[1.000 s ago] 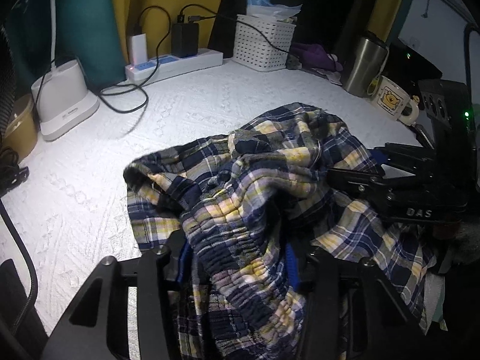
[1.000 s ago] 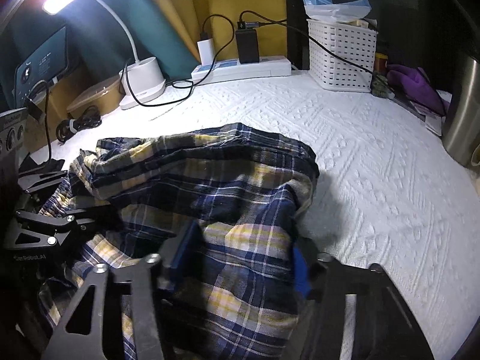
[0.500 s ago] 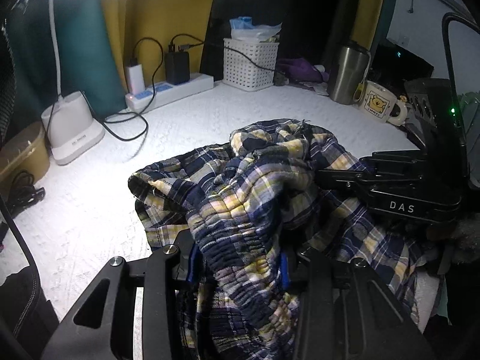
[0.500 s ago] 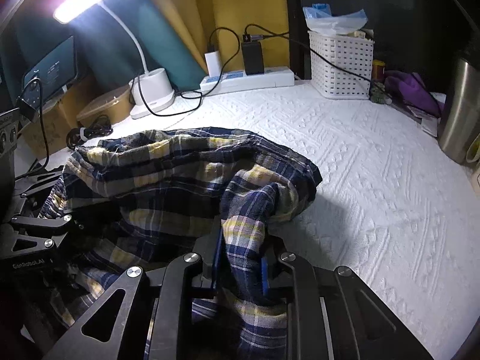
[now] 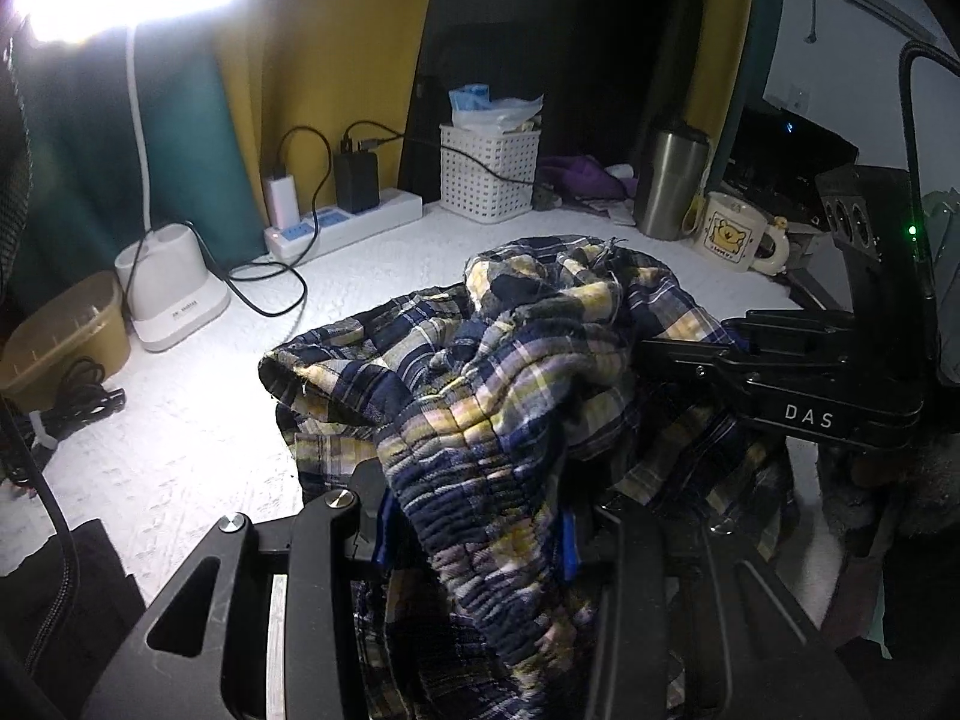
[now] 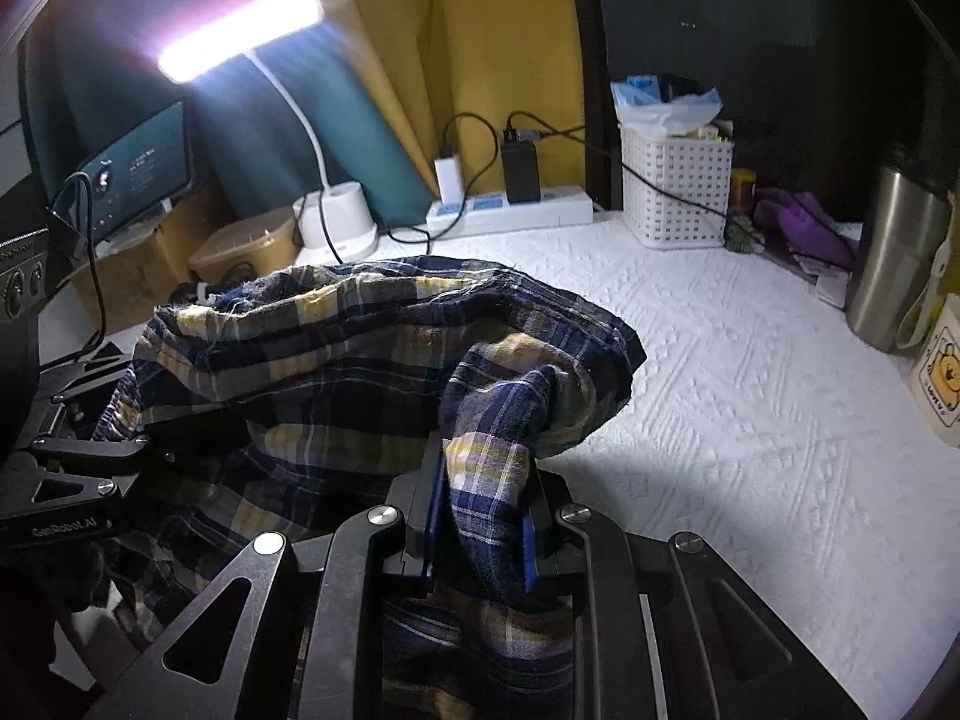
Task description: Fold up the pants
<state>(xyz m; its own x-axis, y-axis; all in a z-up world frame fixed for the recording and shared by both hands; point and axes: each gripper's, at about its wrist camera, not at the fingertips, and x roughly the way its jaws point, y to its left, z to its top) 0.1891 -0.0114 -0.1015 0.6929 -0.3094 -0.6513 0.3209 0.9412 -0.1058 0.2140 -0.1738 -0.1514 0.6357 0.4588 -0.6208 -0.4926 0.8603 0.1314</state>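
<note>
Plaid pants (image 5: 510, 372) hang bunched between my grippers, above the white tablecloth (image 6: 750, 372). My left gripper (image 5: 474, 534) clamps the elastic waistband; my right gripper (image 6: 480, 534) pinches a fold just beside, so spreading apart comes next.

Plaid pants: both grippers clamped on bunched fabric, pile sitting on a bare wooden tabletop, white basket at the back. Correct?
One thing is wrong: the surface is no bare wood but a white textured cloth, as the right wrist view shows. The rest holds: the left gripper and the right gripper each clamp bunched fabric of the plaid pants, and the white basket stands at the back.
</note>
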